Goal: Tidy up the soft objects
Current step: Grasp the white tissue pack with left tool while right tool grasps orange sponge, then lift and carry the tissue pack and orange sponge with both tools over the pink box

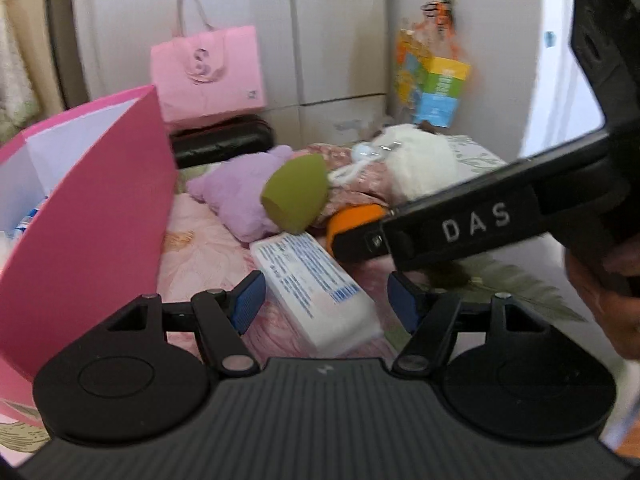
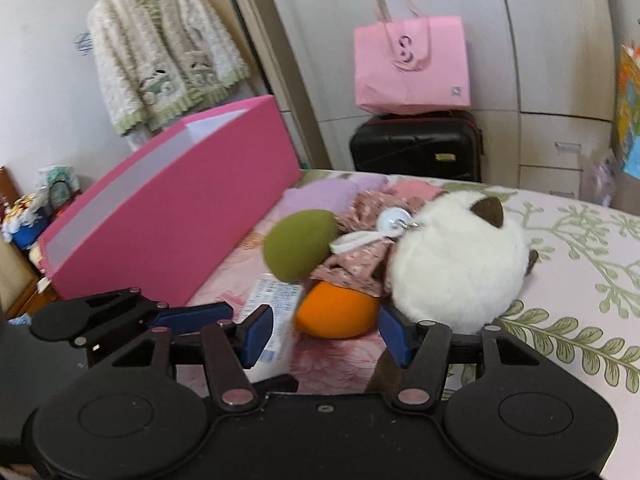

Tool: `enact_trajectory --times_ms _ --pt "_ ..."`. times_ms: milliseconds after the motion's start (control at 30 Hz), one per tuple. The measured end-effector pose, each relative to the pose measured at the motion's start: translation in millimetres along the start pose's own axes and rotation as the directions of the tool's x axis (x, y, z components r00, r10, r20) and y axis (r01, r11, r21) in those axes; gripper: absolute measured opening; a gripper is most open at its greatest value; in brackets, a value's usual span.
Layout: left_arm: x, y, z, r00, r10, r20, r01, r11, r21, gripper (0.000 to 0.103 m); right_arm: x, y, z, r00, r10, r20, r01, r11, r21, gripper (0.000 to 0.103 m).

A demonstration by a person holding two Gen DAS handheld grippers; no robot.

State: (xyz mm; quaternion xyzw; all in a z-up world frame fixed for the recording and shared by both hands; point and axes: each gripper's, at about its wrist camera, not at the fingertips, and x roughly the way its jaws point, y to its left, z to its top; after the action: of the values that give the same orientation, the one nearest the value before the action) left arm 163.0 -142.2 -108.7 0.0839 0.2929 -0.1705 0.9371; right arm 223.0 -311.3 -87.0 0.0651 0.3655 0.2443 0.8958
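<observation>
Where bedspread (image 2: 560, 264) lies bare, pink box (image 2: 168, 216) edging left

The left tool (image 1: 322, 302) is being held with its jaws apart over a white packet (image 1: 316, 286) lying on the bed (image 1: 200, 248). The right tool (image 1: 460, 232) is being reached in from the right toward an orange plush (image 1: 352, 216). A green plush (image 1: 294, 196) is being propped against a lilac plush (image 1: 236, 196), beside a pink box (image 1: 92, 216).
</observation>
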Motion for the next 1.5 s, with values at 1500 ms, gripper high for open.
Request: enact_trajectory --times_ms 1500 --pt "22.5 4.8 3.1 0.999 0.035 -0.041 -0.036 0.999 -0.036 0.054 -36.6 -17.8 -43.7 0.992 -0.045 0.118 0.034 0.995 0.092 0.047"
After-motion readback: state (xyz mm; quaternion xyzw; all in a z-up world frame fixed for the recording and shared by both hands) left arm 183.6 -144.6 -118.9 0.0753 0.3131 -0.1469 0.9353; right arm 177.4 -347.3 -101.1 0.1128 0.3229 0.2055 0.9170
